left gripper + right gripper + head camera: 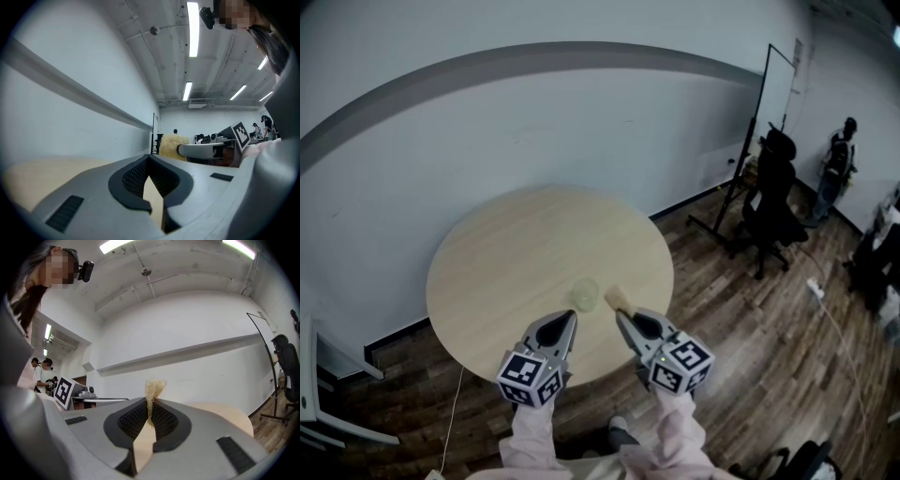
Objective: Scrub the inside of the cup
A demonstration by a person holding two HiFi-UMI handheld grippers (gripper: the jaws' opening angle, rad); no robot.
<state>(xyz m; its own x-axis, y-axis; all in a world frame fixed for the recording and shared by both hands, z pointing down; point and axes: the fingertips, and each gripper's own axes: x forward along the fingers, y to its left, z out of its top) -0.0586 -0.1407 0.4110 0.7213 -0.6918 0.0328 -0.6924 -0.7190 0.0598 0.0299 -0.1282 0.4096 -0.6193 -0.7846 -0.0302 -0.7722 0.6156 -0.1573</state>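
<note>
Head view: the clear cup [585,293] is standing unheld on the round table [487,253]. If it is pushed by the sponge scrap [616,299], it could be tipped over.

Left gripper view: the left gripper [149,161] is being held closed, with nothing in it.

Right gripper view: the right gripper [151,404] is being clamped tight on that scrap.

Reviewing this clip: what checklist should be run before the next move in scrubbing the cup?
1. Grip of right tool on sponge: ok, jaws shut on it.
2. Standing of cup on table: ok, upright.
3. Hold of left tool on cup: not ok, jaws shut, empty.
4. Place of sponge: not ok, beside the cup, not inside.
5. Contents of cup: cannot tell.
</note>
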